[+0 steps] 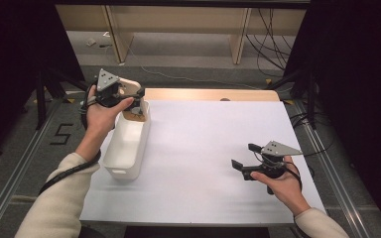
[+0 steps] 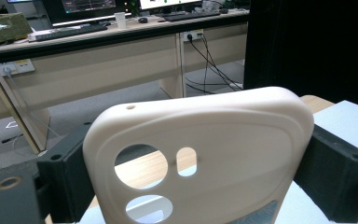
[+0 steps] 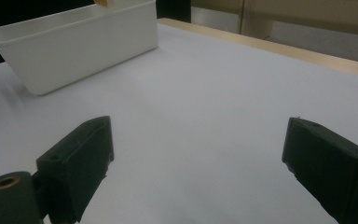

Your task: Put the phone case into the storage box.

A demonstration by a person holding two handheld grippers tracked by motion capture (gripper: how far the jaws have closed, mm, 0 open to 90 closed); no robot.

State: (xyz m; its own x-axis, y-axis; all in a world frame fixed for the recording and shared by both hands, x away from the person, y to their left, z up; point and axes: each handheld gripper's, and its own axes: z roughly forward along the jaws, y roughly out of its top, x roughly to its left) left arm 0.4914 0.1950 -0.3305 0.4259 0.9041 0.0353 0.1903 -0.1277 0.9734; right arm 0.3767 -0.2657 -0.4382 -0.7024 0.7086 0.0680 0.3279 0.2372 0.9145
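The left gripper (image 1: 129, 96) is raised above the far end of the bin (image 1: 127, 141), jaws clamped on a phone case (image 2: 200, 154). The right gripper (image 1: 244, 156) hovers low, well right of the bin, jaws wide apart

Brightness: the white surface (image 1: 213, 148) is evenly and softly lit; the sides of the high view fall to near black.
Shadows: faint and soft beside the white bin (image 1: 127, 144) and under the right tool (image 1: 244, 156).
Glare: none strong; the far wooden edge glows warm.
Focus: the cream phone case (image 2: 200, 154) close to the lens looks soft; the right tool's near jaws are blurred.
Sharpness: all views are grainy and low in detail.
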